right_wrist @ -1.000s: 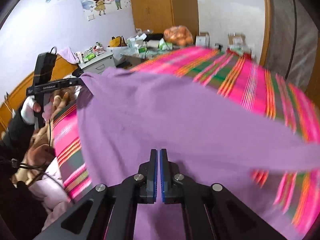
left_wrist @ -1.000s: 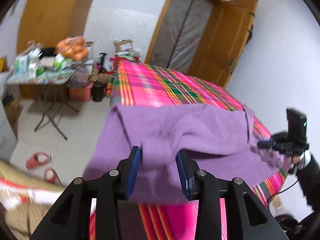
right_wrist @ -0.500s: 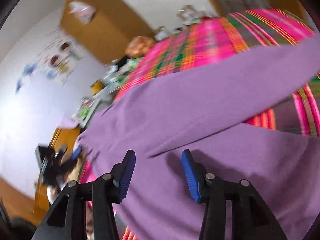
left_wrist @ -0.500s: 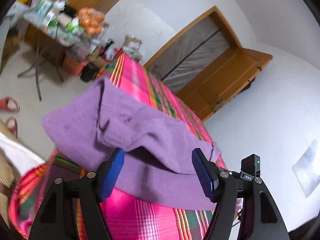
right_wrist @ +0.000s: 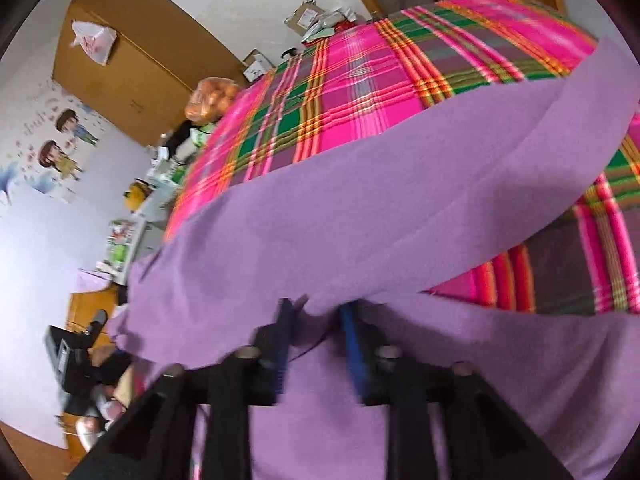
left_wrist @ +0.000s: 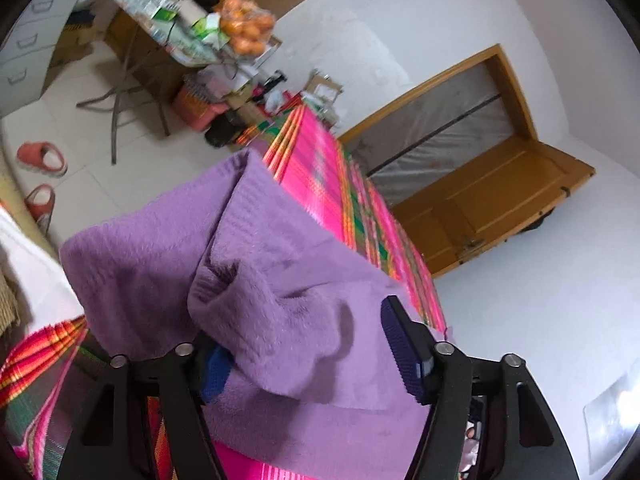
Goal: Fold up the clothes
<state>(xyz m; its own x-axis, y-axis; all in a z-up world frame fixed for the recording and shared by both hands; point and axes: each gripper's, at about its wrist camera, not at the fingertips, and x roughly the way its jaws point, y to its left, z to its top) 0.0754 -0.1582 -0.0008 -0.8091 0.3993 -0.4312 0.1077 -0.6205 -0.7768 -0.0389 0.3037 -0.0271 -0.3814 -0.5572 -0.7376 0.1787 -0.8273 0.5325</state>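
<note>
The bed (right_wrist: 360, 92) with its pink plaid cover filled the middle of both views, and the purple sweater (right_wrist: 360, 208) lay spread across it, one sleeve folded over the body. My left tongs (left_wrist: 308, 356) were closing around a bunched fold, not yet pinching. My right tongs (right_wrist: 316, 332) were closing on a sweater edge, pads not yet meeting. I judged a fold underway; next I needed firm grips.

I can read no text, label or number in either view. The wall sticker (right_wrist: 60, 148) at far left, with two cartoon children, carries faint marks that may be lettering, too blurred for me to make out. The green packets (left_wrist: 160, 12) on the far table (left_wrist: 132, 4) show print I cannot read.
</note>
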